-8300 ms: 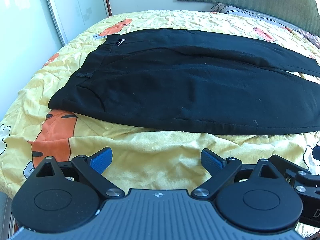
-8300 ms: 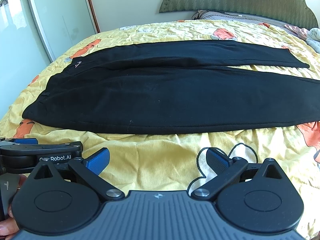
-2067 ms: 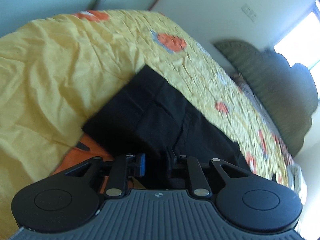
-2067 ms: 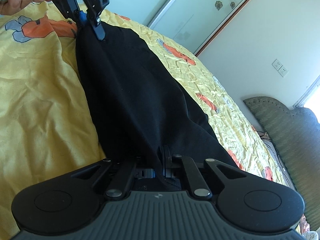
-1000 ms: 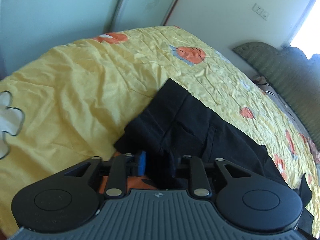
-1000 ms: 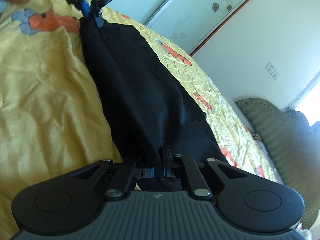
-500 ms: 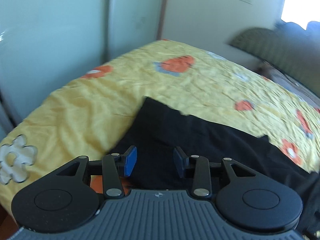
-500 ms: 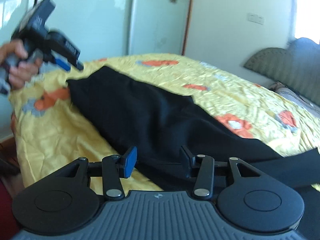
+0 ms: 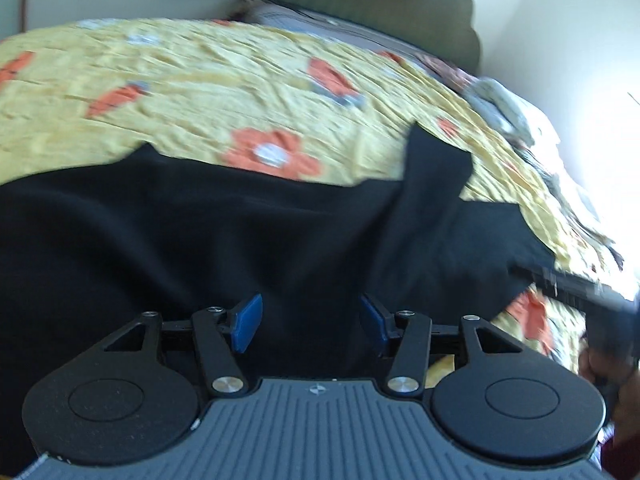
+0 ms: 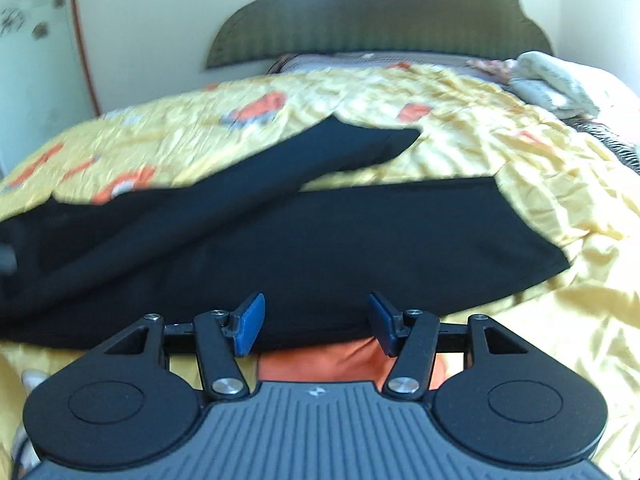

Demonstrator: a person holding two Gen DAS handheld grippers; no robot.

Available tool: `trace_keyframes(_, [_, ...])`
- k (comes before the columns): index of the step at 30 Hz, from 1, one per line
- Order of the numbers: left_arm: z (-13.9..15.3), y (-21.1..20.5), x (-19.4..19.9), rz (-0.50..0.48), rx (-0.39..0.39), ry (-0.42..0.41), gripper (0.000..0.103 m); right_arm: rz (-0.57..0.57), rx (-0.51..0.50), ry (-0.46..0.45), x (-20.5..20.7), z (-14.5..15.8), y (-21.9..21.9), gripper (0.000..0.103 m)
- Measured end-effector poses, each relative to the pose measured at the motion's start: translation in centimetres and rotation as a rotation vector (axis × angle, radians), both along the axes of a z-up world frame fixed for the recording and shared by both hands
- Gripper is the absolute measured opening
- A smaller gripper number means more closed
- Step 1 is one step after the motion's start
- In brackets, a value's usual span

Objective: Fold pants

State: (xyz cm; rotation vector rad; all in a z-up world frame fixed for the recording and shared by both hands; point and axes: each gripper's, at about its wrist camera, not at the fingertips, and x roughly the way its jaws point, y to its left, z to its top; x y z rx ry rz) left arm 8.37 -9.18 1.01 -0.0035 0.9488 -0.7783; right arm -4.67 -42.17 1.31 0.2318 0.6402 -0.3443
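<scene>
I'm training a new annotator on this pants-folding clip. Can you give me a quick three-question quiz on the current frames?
1. True or false: the left claw is clamped on the black pants.
2. The right claw is: A open, B shut on fabric, C out of view.
3. What colour are the flowers on the yellow bedspread?

Key: 1 false, it is open. 2 A. 3 orange.

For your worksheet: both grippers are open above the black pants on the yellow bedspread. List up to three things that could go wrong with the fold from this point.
1. The two legs of the black pants are not aligned: the far leg's end fans away from the near one, so another fold would likely come out crooked.
2. The left gripper hangs open over bunched cloth; closing there may pinch several layers.
3. The right gripper sits at the pants' edge over the bedspread and could catch that too.
</scene>
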Motion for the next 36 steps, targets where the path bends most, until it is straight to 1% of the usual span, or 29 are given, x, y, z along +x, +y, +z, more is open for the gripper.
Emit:
trace_keyframes(2, [-0.9, -1.3, 0.0, -0.036, -0.015, 0.032, 0.057, 0.0, -0.015, -0.054, 1.5, 1.9, -0.7, 0.058])
trace_keyframes(3, [-1.3, -1.8, 0.0, -0.053, -0.019, 0.045, 0.057, 0.009, -0.031, -0.086, 2.7, 2.7, -1.0, 0.065])
trace_keyframes(4, [-1.6, -2.4, -0.1, -0.07, -0.024, 0.052, 0.057, 0.023, -0.043, -0.113, 4.4, 3.3, -1.3, 0.068])
trace_keyframes(6, [-1.8, -3.1, -0.4, -0.087, -0.024, 0.038, 0.057, 0.038, -0.034, -0.114, 8.6, 3.7, -2.3, 0.068])
trace_keyframes(7, [-1.8, -3.6, -0.3, -0.095, -0.024, 0.027, 0.057, 0.039, -0.007, -0.113, 11.0, 3.7, -3.0, 0.068])
trace_keyframes(8, [-1.8, -3.9, -0.3, -0.105, -0.027, 0.018, 0.057, 0.04, 0.036, -0.103, 13.6, 3.3, -4.1, 0.068])
trace_keyframes(10, [-1.9, -4.4, -0.1, -0.114, -0.029, 0.011, 0.056, -0.005, 0.094, -0.04, 18.8, 2.1, -5.9, 0.068])
trace_keyframes(11, [-2.0, -4.7, 0.1, -0.116, -0.03, 0.009, 0.056, -0.051, 0.097, 0.003, 21.1, 1.4, -6.8, 0.068])
trace_keyframes(12, [-2.2, -4.8, 0.2, -0.118, -0.033, 0.009, 0.056, -0.096, 0.073, 0.047, 23.0, 0.7, -7.5, 0.068])
trace_keyframes(14, [-2.1, -5.0, 0.3, -0.123, -0.036, 0.003, 0.056, -0.165, 0.036, 0.108, 25.9, -0.4, -8.6, 0.067])
trace_keyframes(15, [-2.1, -5.2, 0.4, -0.126, -0.038, -0.004, 0.056, -0.199, 0.046, 0.129, 26.8, -0.8, -9.2, 0.064])
trace_keyframes(16, [-2.1, -5.3, 0.3, -0.13, -0.041, -0.011, 0.056, -0.216, 0.057, 0.131, 27.2, -1.1, -9.9, 0.056])
trace_keyframes(17, [-2.2, -5.5, 0.3, -0.135, -0.044, -0.019, 0.056, -0.235, 0.045, 0.127, 27.3, -1.2, -10.3, 0.033])
trace_keyframes(18, [-2.2, -5.7, 0.3, -0.14, -0.042, -0.03, 0.056, -0.258, 0.031, 0.125, 27.3, -1.2, -10.6, 0.022])
trace_keyframes(19, [-2.2, -6.0, 0.2, -0.144, -0.039, -0.043, 0.056, -0.263, 0.048, 0.106, 26.8, -1.1, -11.0, 0.018])
trace_keyframes(20, [-2.2, -6.1, 0.1, -0.148, -0.037, -0.057, 0.056, -0.261, 0.078, 0.082, 26.1, -0.9, -11.3, 0.009])
trace_keyframes(22, [-2.3, -6.6, 0.0, -0.152, -0.021, -0.076, 0.055, -0.274, 0.097, 0.034, 24.5, -0.3, -11.7, 0.008])
trace_keyframes(24, [-2.4, -7.1, -0.2, -0.162, -0.007, -0.096, 0.054, -0.288, 0.128, -0.023, 21.8, 0.4, -12.2, 0.006])
trace_keyframes(27, [-2.3, -7.6, -1.2, -0.185, 0.02, -0.14, 0.051, -0.329, 0.215, -0.123, 16.7, 1.5, -13.5, 0.006])
trace_keyframes(29, [-2.3, -8.0, -1.8, -0.202, 0.043, -0.175, 0.05, -0.354, 0.298, -0.186, 12.8, 1.9, -14.7, 0.006])
trace_keyframes(33, [-2.6, -9.0, -2.9, -0.211, 0.089, -0.235, 0.049, -0.406, 0.432, -0.25, 6.9, 0.9, -16.7, 0.006])
trace_keyframes(36, [-2.6, -9.7, -3.4, -0.209, 0.122, -0.268, 0.047, -0.435, 0.526, -0.286, 4.3, -0.8, -18.0, 0.006])
